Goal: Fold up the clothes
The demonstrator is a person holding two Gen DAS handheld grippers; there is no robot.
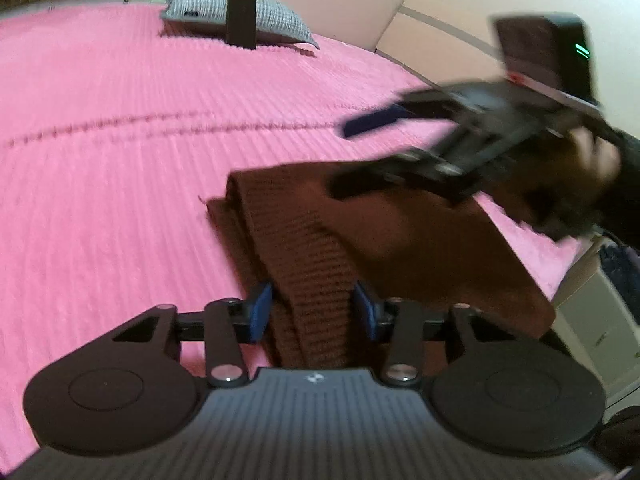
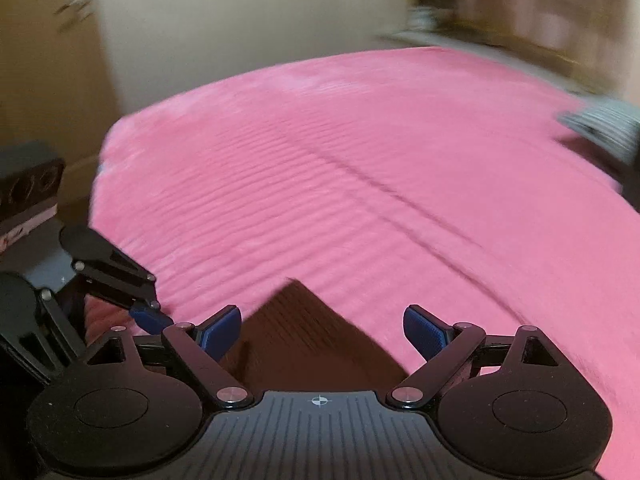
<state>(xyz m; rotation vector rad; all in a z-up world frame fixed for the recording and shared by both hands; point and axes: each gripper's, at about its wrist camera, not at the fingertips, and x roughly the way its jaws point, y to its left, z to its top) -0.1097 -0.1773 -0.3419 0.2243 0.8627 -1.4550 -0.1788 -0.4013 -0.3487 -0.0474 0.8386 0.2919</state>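
A brown ribbed knit garment lies folded on the pink bedspread. My left gripper has its blue pads on either side of a thick ribbed fold of the garment, closed on it. My right gripper is open and empty above a corner of the brown garment. In the left wrist view the right gripper is blurred, hovering over the garment's far right part with its fingers spread. In the right wrist view the left gripper shows at the lower left.
A grey pillow with a dark upright device in front of it lies at the far end of the bed. A white box stands beside the bed's right edge. A crease runs across the bedspread.
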